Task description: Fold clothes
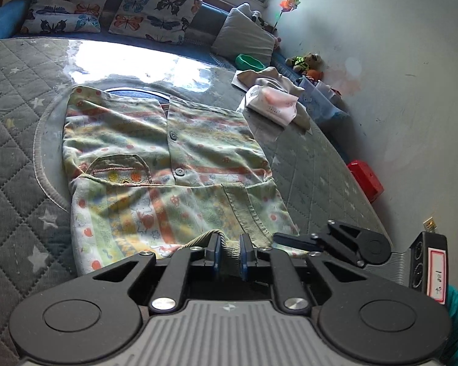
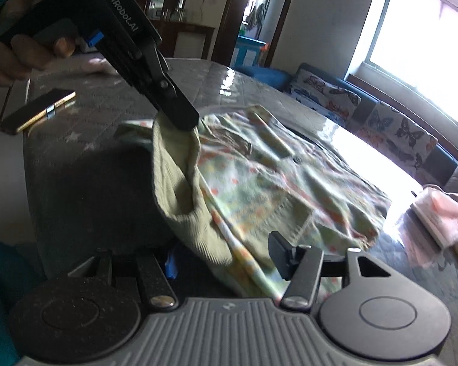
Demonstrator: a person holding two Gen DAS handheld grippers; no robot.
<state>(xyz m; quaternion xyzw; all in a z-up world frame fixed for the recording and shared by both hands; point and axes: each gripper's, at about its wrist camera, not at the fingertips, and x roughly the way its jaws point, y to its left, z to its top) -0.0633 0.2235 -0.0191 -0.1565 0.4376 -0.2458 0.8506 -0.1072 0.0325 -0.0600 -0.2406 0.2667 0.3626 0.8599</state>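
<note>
So the big quilted table (image 1: pixel 21 97) with the star print is basically the whole stage here, sofa with butterfly cushions (image 1: pixel 155 15) behind it under the window. Spread across the middle of the table is the kid's patterned shirt (image 1: pixel 168 140), buttons up, pocket showing, top half lying pretty flat. The near end looks already turned back over itself, so I'd say the first fold is under way but nowhere near finished: no tidy rectangle yet, sides not tucked in, lots of wrinkles.

Off to the far right there's a small pile of pale cloth with a pink-and-white pack (image 1: pixel 271 103) on it, untouched. Can't tell if that's more laundry.

The left gripper (image 1: pixel 229 253) is pinched together on the ribbed green hem (image 1: pixel 232 251), lifting it off the table. The right gripper (image 2: pixel 223 259) has fabric draped between its fingers, which sit wide apart in its own view, so not clamped yet I reckon. A phone (image 2: pixel 36 113) lies near the table edge.
</note>
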